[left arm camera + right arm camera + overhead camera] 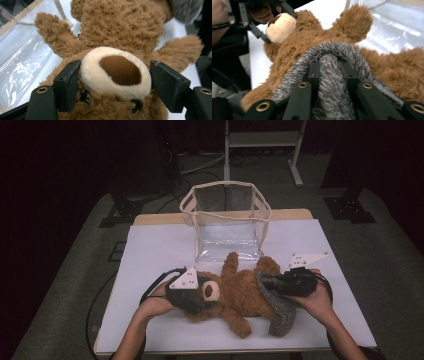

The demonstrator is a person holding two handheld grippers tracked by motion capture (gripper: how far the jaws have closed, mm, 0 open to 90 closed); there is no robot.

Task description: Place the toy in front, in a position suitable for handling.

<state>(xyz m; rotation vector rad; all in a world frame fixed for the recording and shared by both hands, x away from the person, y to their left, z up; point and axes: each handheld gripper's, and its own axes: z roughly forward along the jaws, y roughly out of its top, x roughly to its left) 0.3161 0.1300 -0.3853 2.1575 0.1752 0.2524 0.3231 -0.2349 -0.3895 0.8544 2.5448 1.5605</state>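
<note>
Brown plush bear (235,292) lies near the table's (150,245) front edge, left gripper (115,82) clamping its head steady while right gripper (332,75) pinches the grey scarf (332,95).

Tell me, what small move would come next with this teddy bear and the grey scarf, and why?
Probably the right gripper should draw the grey scarf further across the teddy bear. Its jaws are shut on a fold of the scarf, which lies over the bear's middle, while the left gripper holds the bear's head by the muzzle.
</note>
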